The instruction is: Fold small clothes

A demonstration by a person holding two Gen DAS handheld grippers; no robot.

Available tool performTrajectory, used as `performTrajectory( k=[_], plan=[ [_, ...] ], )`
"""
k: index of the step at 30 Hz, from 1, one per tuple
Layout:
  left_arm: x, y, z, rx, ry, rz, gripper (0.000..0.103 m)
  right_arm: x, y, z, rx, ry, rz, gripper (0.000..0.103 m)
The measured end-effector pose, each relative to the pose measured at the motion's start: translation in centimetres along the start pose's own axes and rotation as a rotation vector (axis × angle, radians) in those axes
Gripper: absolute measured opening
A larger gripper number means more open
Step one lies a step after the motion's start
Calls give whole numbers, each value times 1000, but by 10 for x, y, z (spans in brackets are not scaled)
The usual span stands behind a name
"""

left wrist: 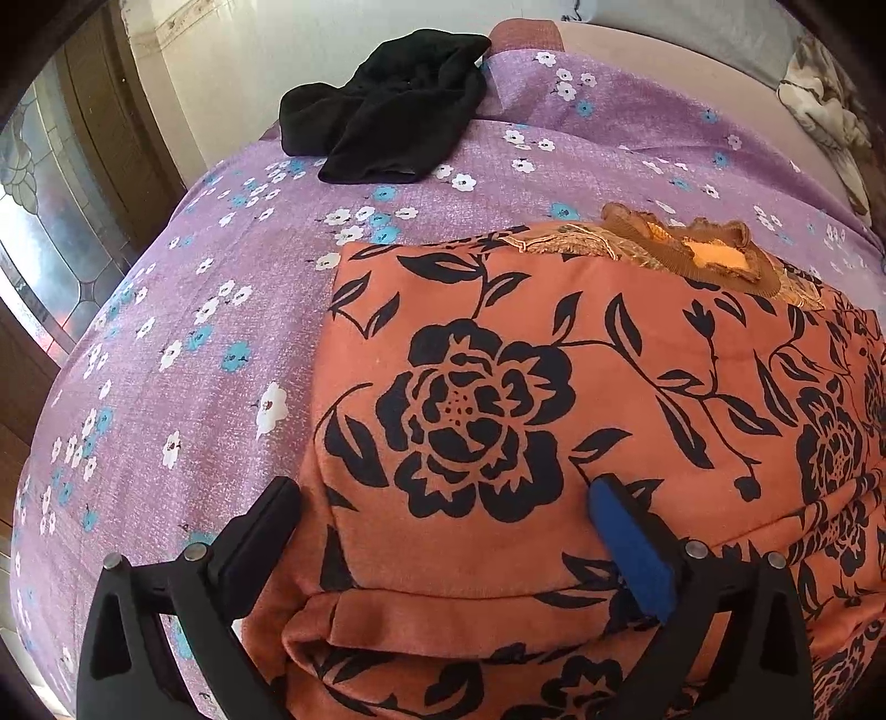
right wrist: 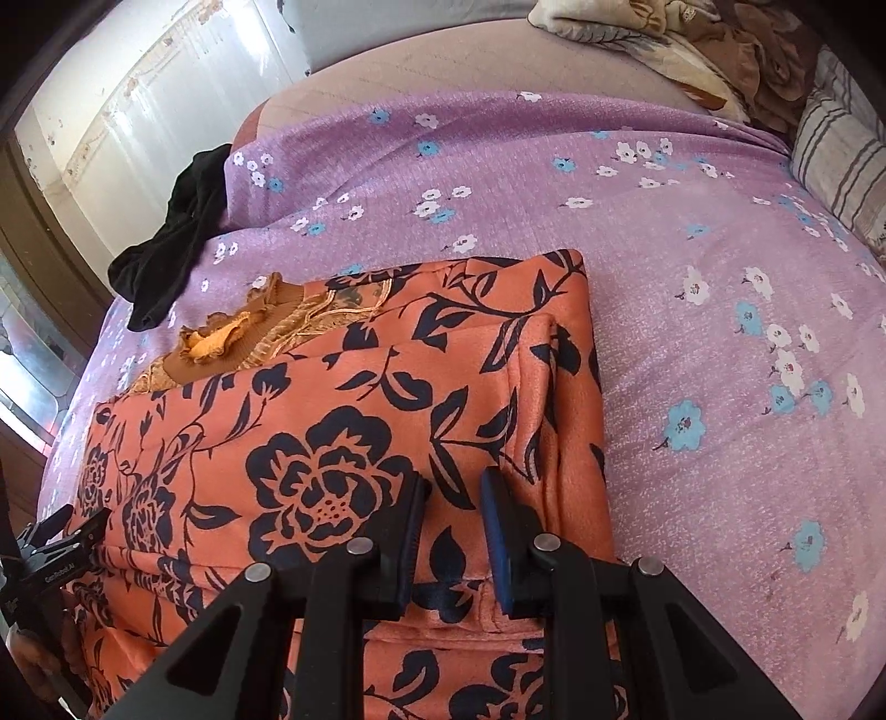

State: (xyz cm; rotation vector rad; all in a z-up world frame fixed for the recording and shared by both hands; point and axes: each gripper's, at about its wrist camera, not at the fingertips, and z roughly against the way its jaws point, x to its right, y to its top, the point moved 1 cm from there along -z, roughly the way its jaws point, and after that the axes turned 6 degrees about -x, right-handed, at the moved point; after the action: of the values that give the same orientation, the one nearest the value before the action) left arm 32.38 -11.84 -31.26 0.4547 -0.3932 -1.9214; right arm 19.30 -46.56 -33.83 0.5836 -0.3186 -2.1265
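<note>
Dress (left wrist: 498,399), orange with black flowers, lies partly folded on the bed (left wrist: 166,343). Left gripper (left wrist: 443,515), jaws wide open, straddles its near fold; right gripper (right wrist: 451,509), jaws narrowly open, hovers above, likely to flatten layers.

An orange garment (left wrist: 554,415) printed with large black roses, leaves and trailing stems lies on a purple bedsheet (left wrist: 194,332) scattered with small white and blue flowers, its ruffled collar (left wrist: 692,249) in brown, gold and lighter orange. At 12 o'clock in the left wrist view sits a plain black cloth (left wrist: 382,105); at 1 o'clock in the right wrist view are a cream-and-brown bundle (right wrist: 692,50) and a grey-striped pillow (right wrist: 836,149). Both black grippers, left gripper (left wrist: 443,501) and right gripper (right wrist: 454,495), carry blue finger pads (left wrist: 631,554).
</note>
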Motion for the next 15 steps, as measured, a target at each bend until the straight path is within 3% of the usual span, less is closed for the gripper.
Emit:
performTrajectory(
  k=[4, 10, 12, 15],
  plan=[
    [-8, -1, -4, -18, -49, 55, 103, -1, -1, 1, 9, -4, 8, 26],
    [-8, -2, -4, -13, -59, 52, 103, -7, -1, 8, -3, -23, 63, 25],
    [-9, -2, -2, -13, -66, 42, 103, -6, -6, 20, -32, 31, 72, 28],
    [-9, -5, 8, -3, -20, 23, 103, 5, -26, 50, -32, 135, 64, 56]
  ],
)
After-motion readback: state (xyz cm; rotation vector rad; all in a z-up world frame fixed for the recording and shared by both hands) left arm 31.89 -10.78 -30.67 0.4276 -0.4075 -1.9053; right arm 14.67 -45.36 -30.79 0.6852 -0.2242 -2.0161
